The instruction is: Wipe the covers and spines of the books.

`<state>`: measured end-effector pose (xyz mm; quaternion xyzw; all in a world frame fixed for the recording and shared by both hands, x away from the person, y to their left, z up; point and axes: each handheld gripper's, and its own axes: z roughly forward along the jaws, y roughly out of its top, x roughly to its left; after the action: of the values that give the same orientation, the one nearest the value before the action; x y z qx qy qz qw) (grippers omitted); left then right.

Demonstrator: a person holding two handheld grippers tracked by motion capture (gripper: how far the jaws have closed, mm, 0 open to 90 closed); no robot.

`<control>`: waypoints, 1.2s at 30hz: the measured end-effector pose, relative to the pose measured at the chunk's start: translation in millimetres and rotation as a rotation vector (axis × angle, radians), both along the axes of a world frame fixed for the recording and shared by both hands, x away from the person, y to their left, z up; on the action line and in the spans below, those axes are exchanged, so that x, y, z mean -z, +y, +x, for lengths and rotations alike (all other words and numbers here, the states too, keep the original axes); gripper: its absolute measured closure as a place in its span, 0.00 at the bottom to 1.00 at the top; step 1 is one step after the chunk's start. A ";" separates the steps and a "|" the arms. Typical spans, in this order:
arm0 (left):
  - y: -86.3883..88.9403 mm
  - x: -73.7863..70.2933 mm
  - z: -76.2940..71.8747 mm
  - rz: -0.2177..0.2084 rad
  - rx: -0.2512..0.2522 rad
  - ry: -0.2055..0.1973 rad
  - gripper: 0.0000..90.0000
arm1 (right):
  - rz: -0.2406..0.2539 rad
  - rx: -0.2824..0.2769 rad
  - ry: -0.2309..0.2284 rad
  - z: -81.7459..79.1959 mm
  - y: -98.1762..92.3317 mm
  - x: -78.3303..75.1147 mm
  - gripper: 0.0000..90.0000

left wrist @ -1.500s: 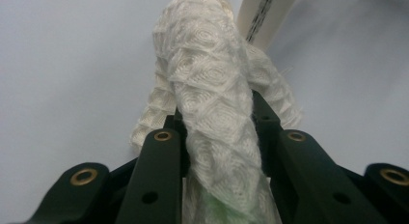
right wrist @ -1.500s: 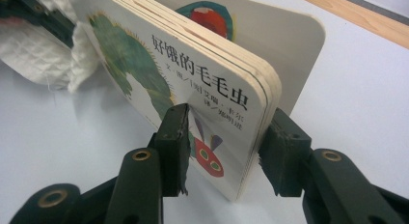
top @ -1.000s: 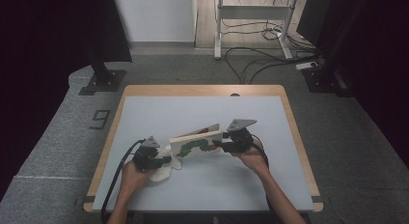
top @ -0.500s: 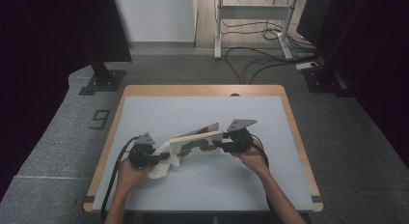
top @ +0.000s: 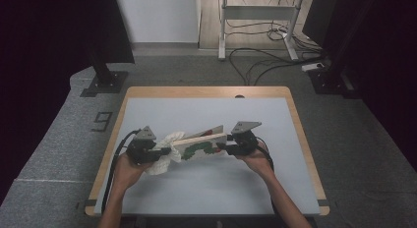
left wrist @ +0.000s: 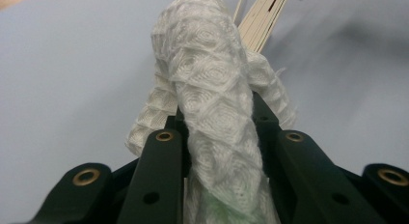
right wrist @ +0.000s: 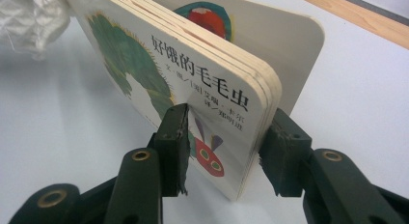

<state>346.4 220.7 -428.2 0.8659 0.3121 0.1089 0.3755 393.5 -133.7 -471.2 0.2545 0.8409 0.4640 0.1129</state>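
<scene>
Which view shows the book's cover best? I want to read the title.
The right gripper view: the board book is close, its printed title sharp. The high view shows the book small and far off; the left gripper view shows page edges behind the white cloth.

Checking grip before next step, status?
Left gripper shut on white cloth. Right gripper clamps board book, held off the table. Nothing in the way.

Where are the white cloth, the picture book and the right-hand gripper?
white cloth (left wrist: 212, 79), left gripper view, on its bunched middle.
picture book (right wrist: 144, 64), right gripper view, on the green cover art.
right gripper (right wrist: 226, 147), right gripper view, midway between its jaws clamping the book.
</scene>
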 end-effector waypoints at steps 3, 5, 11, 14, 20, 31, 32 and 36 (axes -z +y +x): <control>0.8 0.1 0.9 -0.001 0.004 0.002 0.80 | 0.001 0.001 0.000 0.1 0.0 0.2 0.61; 2.0 0.3 1.3 -0.002 0.001 0.002 0.81 | 0.000 0.001 0.000 0.1 0.2 0.0 0.61; 12.2 -3.9 2.9 -0.017 -0.016 -0.002 0.81 | 0.001 0.003 0.001 0.2 0.1 -0.1 0.61; 18.7 -6.1 4.0 -0.018 -0.035 -0.005 0.80 | 0.004 0.004 0.002 0.4 0.0 0.1 0.61; 34.2 -10.7 8.3 0.003 -0.086 -0.020 0.80 | 0.007 0.000 0.001 0.4 -0.6 0.4 0.61; 70.2 -20.5 26.5 0.036 -0.204 -0.040 0.77 | 0.007 0.003 0.004 0.7 -0.3 0.4 0.61; 72.6 -20.5 28.7 0.034 -0.215 -0.039 0.76 | 0.007 0.003 0.003 0.8 -0.2 0.4 0.61; 79.5 -15.8 39.6 0.034 -0.246 -0.029 0.75 | 0.006 0.004 0.003 0.9 0.0 0.3 0.61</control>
<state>386.0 300.1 -412.4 0.8256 0.4085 0.1721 0.3491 394.4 -133.7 -471.6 0.2573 0.8391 0.4661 0.1116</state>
